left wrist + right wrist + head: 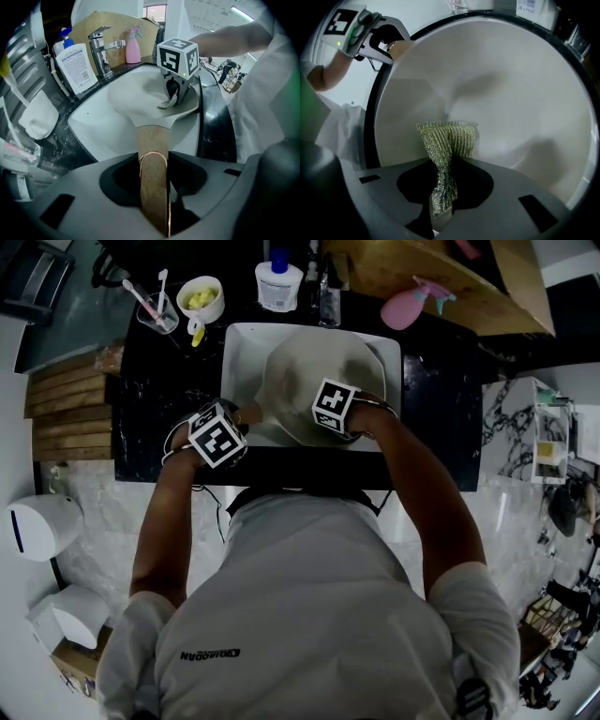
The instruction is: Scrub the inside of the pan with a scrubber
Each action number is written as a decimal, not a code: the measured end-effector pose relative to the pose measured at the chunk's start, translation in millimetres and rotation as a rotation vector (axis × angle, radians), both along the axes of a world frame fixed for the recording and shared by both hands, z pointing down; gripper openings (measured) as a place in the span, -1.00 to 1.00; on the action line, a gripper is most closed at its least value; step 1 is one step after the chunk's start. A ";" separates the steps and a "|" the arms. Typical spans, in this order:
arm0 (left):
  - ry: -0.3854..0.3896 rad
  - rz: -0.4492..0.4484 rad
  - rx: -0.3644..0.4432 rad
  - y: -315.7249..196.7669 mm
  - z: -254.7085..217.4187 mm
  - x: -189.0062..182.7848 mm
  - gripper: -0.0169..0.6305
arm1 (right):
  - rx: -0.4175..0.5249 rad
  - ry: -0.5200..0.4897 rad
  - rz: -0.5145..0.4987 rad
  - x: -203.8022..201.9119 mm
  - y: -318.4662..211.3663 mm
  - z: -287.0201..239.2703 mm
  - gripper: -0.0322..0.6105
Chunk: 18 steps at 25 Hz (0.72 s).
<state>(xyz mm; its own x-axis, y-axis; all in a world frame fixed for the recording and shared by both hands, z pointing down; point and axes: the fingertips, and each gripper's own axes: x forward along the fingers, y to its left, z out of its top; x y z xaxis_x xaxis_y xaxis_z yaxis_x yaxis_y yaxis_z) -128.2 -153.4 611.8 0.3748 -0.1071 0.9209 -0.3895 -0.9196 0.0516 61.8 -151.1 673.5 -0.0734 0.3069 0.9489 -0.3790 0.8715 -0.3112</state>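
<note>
The pale pan [302, 371] lies in the white sink [240, 345], which is set into a black counter [433, 395]. The left gripper [154, 199] is clamped on the pan's wooden handle [151, 145], with 1 jaw pressed to each side of it. The handle runs straight out from the jaws to the pan bowl.

The right gripper [442, 208] reaches down into the pan at the side away from the handle. Its 2 jaws are pinched almost together on a metal mesh scrubber [449, 138]. The scrubber's free end fans out against the pan's inner surface, close to the rim.

Along the back of the sink stand a chrome faucet [101, 49], a white soap bottle [76, 63] with a blue pump, and a pink spray bottle [133, 46]. The person leans over the near edge of the counter.
</note>
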 end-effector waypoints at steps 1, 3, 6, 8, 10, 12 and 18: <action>-0.001 0.001 0.002 -0.2 -0.1 -0.1 -0.42 | -0.027 -0.022 0.016 -4.8 3.6 -1.4 -0.62; -0.004 0.001 0.003 -0.1 -0.4 -0.6 -0.42 | -0.077 -0.069 0.054 -14.8 10.1 -4.8 -0.62; -0.007 0.001 -0.004 1.4 0.4 -0.7 -0.42 | -0.137 -0.148 0.112 -30.0 17.3 -10.5 -0.62; -0.010 -0.001 -0.012 2.0 3.0 -1.9 -0.42 | -0.166 -0.197 0.148 -39.4 19.9 -14.2 -0.62; -0.014 0.000 -0.005 0.6 1.3 -1.6 -0.42 | -0.181 -0.236 0.182 -45.8 19.7 -17.4 -0.62; -0.032 0.001 -0.005 0.9 5.1 -3.6 -0.42 | -0.193 -0.271 0.215 -49.4 18.4 -20.8 -0.62; -0.040 -0.002 -0.033 3.8 12.4 -6.7 -0.41 | -0.143 -0.406 0.309 -55.1 6.1 -38.8 -0.62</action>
<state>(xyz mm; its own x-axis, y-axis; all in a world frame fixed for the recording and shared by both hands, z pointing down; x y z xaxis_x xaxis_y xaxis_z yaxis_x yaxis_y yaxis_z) -134.9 -149.6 624.2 0.3370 -0.0769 0.9384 -0.3941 -0.9167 0.0664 6.7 -145.0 634.7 -0.5337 0.3370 0.7757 -0.4357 0.6765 -0.5937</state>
